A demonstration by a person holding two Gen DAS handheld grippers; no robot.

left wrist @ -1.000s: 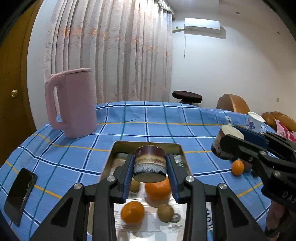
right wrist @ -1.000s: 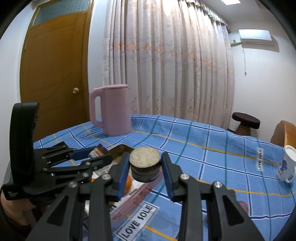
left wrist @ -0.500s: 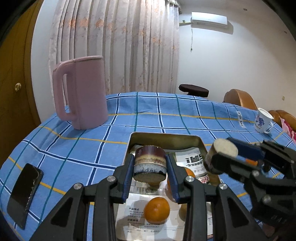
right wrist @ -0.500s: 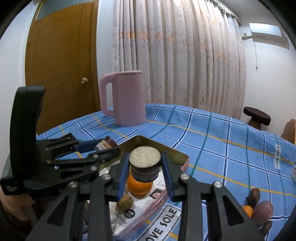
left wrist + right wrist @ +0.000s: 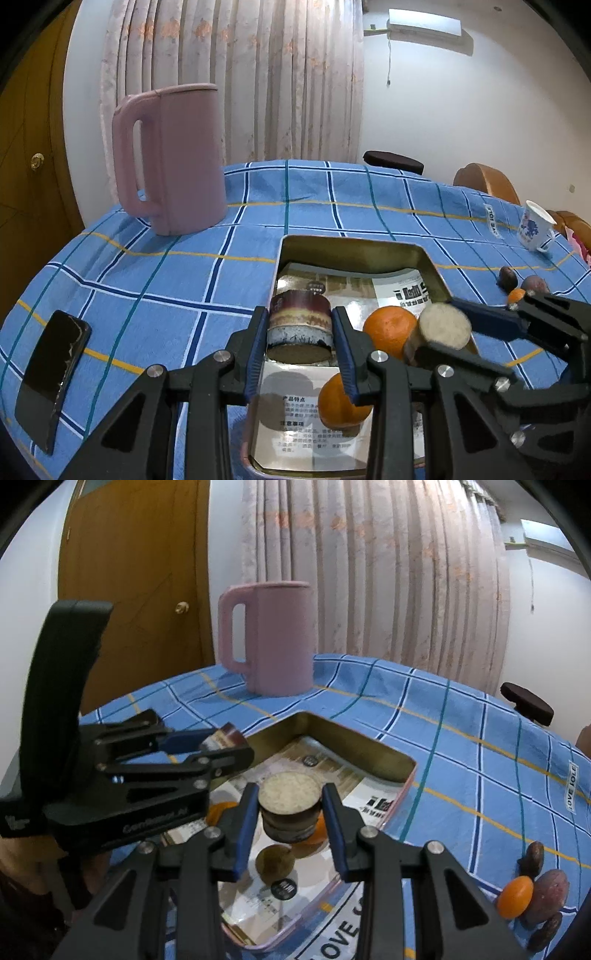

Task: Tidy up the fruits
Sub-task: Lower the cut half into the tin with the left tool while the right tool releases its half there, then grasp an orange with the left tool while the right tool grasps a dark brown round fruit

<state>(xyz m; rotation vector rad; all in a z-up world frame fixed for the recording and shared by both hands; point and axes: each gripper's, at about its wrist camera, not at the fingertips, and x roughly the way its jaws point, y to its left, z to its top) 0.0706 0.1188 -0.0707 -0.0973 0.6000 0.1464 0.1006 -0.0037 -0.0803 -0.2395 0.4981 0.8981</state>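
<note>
A shallow metal tray [image 5: 354, 245] [image 5: 369, 753] lined with printed paper lies on the blue checked tablecloth. It holds two oranges [image 5: 389, 330] [image 5: 341, 404] and a brown kiwi [image 5: 275, 862]. My left gripper [image 5: 299, 338] is shut on a short round tin [image 5: 299, 319] above the tray's left side. My right gripper [image 5: 290, 814] is shut on a similar round tin [image 5: 290, 806] above the tray's middle; it also shows in the left wrist view [image 5: 441, 328]. Loose fruit lies right of the tray: a small orange [image 5: 515, 895] and dark purple fruits [image 5: 546, 890].
A tall pink jug [image 5: 171, 158] [image 5: 269, 637] stands behind the tray on the left. A black phone [image 5: 51, 373] lies near the table's left edge. A white cup [image 5: 533, 225] stands at the far right. A wooden door [image 5: 133, 587] is behind.
Both grippers have moved forward and lower over the tray, each still holding its tin. The right gripper has come in close beside the left one.
</note>
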